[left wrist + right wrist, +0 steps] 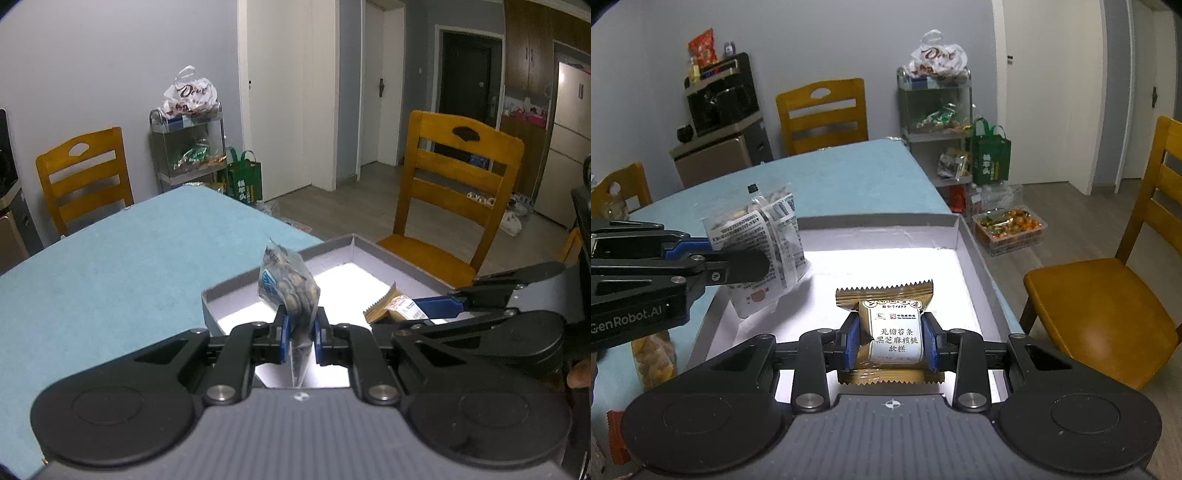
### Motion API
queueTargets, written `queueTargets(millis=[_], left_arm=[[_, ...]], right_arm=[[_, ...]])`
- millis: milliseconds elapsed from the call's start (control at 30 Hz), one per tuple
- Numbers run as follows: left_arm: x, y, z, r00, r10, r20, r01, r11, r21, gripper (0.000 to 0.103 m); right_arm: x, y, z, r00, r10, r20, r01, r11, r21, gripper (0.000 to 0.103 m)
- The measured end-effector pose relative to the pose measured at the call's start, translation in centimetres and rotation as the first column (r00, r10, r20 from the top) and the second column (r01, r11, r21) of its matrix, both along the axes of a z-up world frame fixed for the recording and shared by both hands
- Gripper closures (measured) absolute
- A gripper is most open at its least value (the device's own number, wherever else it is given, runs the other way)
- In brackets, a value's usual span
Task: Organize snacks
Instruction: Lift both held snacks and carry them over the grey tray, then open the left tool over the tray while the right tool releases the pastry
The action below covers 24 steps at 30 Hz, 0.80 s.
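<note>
My left gripper is shut on a clear nut packet and holds it upright over the near left part of a grey open box. The packet also shows in the right wrist view, with the left gripper coming in from the left. My right gripper is shut on a gold snack bar with a white label, held above the box floor. The bar and right gripper also show in the left wrist view, over the box's right side.
The box sits at the right edge of a table with a light blue cloth. A wooden chair stands right beside the box. A bag of yellow snacks lies on the table left of the box. A snack cart stands beyond the table.
</note>
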State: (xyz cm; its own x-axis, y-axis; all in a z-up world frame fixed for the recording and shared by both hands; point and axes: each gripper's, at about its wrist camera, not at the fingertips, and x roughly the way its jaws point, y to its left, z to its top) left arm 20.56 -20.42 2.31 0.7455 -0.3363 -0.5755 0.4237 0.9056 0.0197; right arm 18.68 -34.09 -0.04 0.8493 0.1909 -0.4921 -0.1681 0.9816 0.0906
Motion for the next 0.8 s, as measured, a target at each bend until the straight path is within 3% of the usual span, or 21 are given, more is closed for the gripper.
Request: queueTargets(millis=[467,500,567,633,800], left_arm=[[0.6,-1.2,-1.0,1.000,-0.016,-0.003,0.016,0.999,0.037,0.094],[0.7,-1.2,-1.0,1.000,-0.014,-0.011,0.015,0.999,0.043,0.092],[1.0,-1.1,-1.2,0.999,-0.001,-0.038,0.003,0.998,0.059,0.082],[1.2,-1.0,-1.5,0.999,0.014,-0.052,-0.010,0.997,0.072,0.056],[1.4,-0.9,-1.8,0.999,-0.001,-0.053,0.005,0.997,0.074,0.051]], right_arm=[[-0.1,-1.3,0.2,1.000,0.007,0.004,-0.007,0.999,0.053,0.062],[-0.2,-1.4,0.2,1.000,0.004,0.005,-0.004,0.999,0.053,0.058],[-0.5,-1.6,0.3,1.000,-0.009,0.018,0.008,0.998,0.055,0.038],[-0.9,-2.0,0.5,0.999,-0.025,0.023,0.023,0.998,0.054,0.038],[-1.1,-4.1,0.3,0.997,-0.072,-0.020,0.074,0.991,0.113,0.040]])
